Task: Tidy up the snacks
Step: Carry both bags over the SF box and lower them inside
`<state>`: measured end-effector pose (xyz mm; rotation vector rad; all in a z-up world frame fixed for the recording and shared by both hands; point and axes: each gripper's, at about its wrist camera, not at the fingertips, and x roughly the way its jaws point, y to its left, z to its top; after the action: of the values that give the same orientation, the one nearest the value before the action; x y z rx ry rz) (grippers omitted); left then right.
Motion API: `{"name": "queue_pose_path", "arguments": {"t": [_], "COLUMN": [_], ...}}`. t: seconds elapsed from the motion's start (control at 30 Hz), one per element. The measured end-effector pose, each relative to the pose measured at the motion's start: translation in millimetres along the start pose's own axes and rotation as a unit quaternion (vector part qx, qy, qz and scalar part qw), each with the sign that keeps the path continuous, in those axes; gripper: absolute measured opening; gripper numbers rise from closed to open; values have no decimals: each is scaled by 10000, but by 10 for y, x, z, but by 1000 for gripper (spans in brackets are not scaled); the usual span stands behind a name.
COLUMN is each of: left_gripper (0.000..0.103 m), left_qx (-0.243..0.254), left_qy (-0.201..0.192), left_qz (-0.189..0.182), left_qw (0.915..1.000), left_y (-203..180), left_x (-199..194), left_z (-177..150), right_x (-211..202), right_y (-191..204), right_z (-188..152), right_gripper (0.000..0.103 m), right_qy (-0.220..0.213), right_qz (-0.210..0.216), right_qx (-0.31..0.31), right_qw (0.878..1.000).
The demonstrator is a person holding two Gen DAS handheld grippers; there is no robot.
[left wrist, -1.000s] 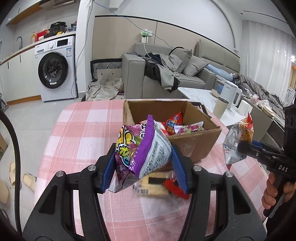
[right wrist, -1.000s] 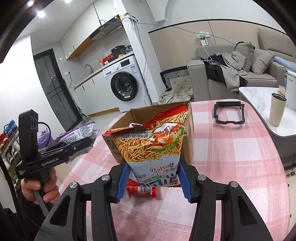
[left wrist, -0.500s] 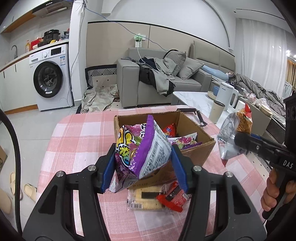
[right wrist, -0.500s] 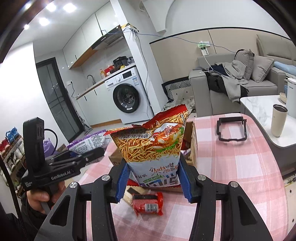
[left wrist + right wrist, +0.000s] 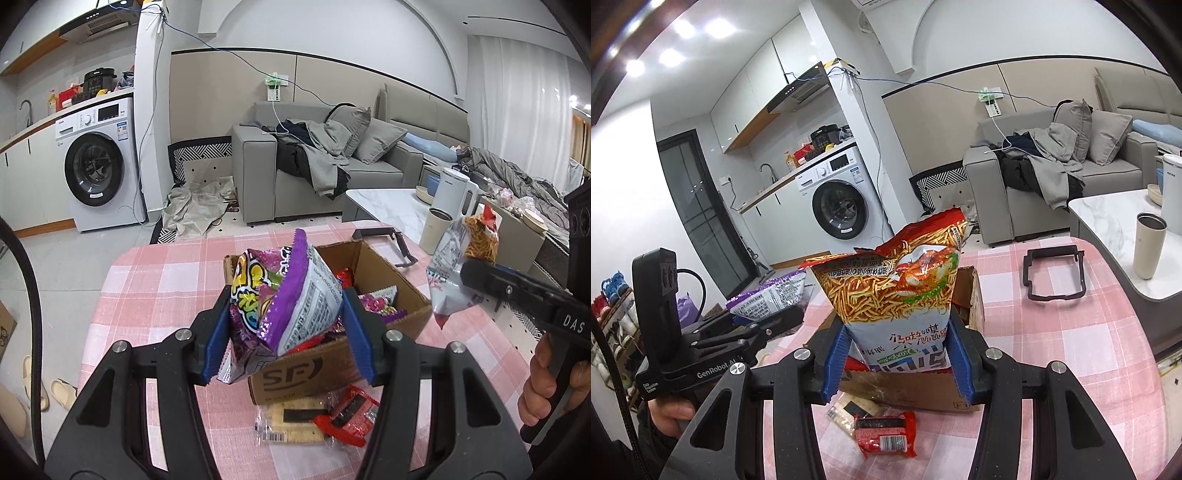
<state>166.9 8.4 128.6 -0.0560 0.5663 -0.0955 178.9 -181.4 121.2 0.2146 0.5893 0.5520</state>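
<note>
Left claw (image 5: 284,332) grips a purple bag (image 5: 284,299), blue pads pressed into its sides. Right claw (image 5: 897,358) grips an orange noodle-snack bag (image 5: 897,291) by its lower end, the bag's long axis running up and away from the fingers.

Both bags hang in the air over the near side of the cardboard box (image 5: 373,266), which sits on the pink check cloth (image 5: 155,280). The box lies ahead of and below both claws, its open top partly filled with packets.

From the left view, the purple bag sits over the box's near-left corner; the noodle bag hangs beyond the right wall. We judge the left hand nearer the opening.

Two packets remain on the cloth, touching the box's near wall: a cracker pack (image 5: 291,424) and a red pack (image 5: 886,432).

Next move calls for lowering forward, then releasing.
</note>
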Motion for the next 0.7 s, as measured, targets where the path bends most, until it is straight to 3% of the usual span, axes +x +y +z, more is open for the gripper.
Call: {"name": "queue_pose_path", "arguments": {"t": [0.7], "left_gripper": [54], "left_qx": [16], "left_qy": [178], "left_qz": [99], "left_qw": [9998], "left_y": [5], "left_x": [687], "left_z": [236], "right_x": [481], "right_y": [-128], "right_z": [110], "right_gripper": [50], "right_qy": [83], "right_qz": [-62], "right_qx": [222], "right_qw": [9997]}}
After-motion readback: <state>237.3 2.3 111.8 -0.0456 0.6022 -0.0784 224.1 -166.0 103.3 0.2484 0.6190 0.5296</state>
